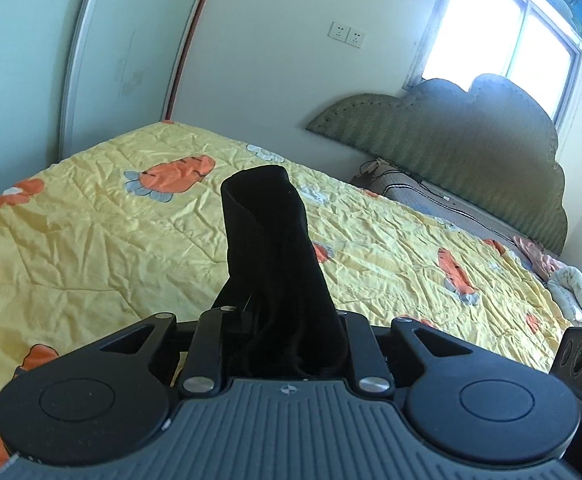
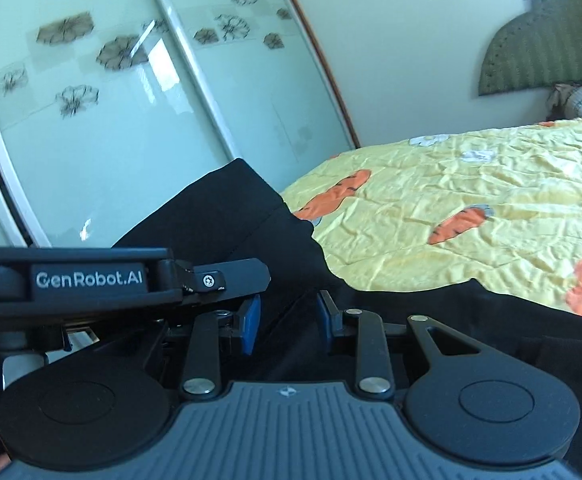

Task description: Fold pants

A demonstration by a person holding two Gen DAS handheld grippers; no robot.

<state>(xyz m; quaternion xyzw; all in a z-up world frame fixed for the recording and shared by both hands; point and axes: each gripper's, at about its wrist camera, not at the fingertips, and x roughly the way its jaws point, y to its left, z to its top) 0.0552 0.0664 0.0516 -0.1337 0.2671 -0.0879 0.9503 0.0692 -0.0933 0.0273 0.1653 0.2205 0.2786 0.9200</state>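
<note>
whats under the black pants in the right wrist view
The yellow carrot-print quilt shows beside the black pants and seems to run on beneath them, though that part is covered. Nearer the camera, the cloth fills the gap in the right tool and hides whatever lies below.

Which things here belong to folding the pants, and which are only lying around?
Belong to the job:
- black pants
- left claw, shut on the pants
- right claw, shut on the pants
- yellow quilt, the folding surface

Just lying about:
- green headboard
- pillow
- crumpled bedding
- wall sockets
</note>
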